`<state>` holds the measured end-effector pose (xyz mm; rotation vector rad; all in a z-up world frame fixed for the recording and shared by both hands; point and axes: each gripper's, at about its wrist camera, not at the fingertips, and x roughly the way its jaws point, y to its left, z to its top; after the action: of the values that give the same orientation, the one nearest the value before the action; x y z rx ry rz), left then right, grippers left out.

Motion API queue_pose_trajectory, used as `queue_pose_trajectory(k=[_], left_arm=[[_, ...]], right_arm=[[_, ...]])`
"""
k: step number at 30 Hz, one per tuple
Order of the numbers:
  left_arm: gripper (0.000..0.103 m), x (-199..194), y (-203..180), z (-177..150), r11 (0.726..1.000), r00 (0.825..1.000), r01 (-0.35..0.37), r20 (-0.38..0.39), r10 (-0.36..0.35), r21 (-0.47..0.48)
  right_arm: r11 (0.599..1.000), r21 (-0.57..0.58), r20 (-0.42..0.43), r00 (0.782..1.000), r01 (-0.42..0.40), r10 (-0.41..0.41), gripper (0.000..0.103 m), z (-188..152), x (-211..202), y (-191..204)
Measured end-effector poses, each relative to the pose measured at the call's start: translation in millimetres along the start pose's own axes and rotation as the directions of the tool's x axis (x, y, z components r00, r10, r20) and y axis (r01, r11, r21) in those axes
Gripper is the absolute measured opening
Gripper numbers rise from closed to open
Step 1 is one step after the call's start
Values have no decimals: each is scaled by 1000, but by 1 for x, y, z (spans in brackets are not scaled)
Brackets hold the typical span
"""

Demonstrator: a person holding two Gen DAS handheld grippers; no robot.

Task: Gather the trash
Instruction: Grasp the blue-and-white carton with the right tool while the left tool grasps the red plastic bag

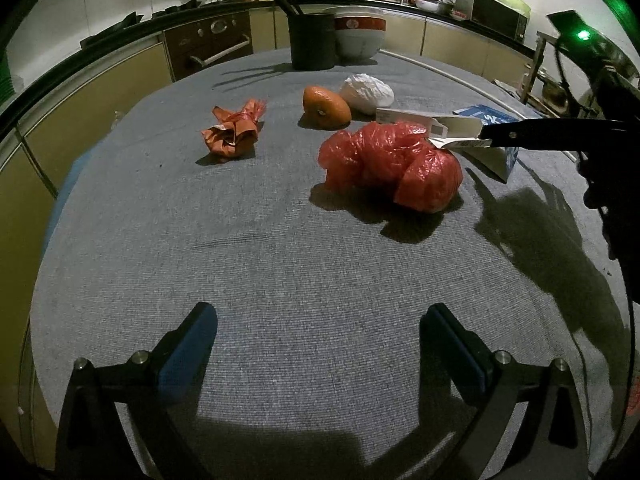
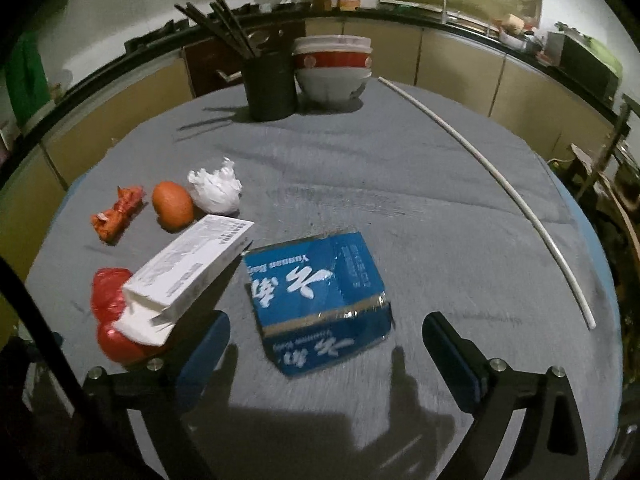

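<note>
Left tongs (image 1: 318, 344) wide open, empty, right tongs (image 2: 326, 354) spread above blue box (image 2: 320, 300)

My table's cloth (image 1: 280, 240) is a flecked blue-grey weave. At twelve o'clock from my left claw (image 1: 318, 344), with its blue pads (image 1: 192, 344) on black arms, lies a glossy red plastic bag (image 1: 390, 170); at eleven a crumpled orange-red wrapper (image 1: 234, 134). The orange (image 1: 326, 107) is deep orange, the wad (image 1: 367, 93) beside it white. Ahead of my right claw (image 2: 326, 356), the blue box (image 2: 320, 300) bears white characters and a tan stripe; at ten, a white carton (image 2: 192, 268) with fine grey print.
</note>
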<state>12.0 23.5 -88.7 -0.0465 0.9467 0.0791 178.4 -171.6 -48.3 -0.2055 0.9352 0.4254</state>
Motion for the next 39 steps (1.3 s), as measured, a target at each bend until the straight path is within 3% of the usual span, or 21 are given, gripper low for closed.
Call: queue_pose_trajectory(k=[4,6,17,26,34,35,36,39], left_arm=[[103,0,0,0,1000,1000,0,0,0,0],[103,0,0,0,1000,1000,0,0,0,0],[103,-10,-3,6,999,999,32,-4,-32,2],[103,4,-28,66,997,998,36,53,-40,67],[103,34,-49,94,989,998,52,32,-56,136],[101,36,-49,95,989,998,57,24,-61,135],[81,41,-49,96,988,997,73,8,-74,134],[73,41,-45,96,986,994,113,-10,-113,125]], right_arm=[[1000,20,-19,1000,-7,7,94,2,8,-2],[999,50,-15,1000,-8,9,73,1,8,-5],[981,196,71,997,-12,-2,73,-48,-61,-12],[955,293,107,994,-57,27,73,-102,-103,-15],[943,321,136,990,-90,48,73,-114,-113,-16],[943,321,136,990,-91,50,73,-114,-112,-16],[942,321,135,990,-94,52,73,-114,-112,-16],[942,322,137,989,-96,54,73,-114,-112,-15]])
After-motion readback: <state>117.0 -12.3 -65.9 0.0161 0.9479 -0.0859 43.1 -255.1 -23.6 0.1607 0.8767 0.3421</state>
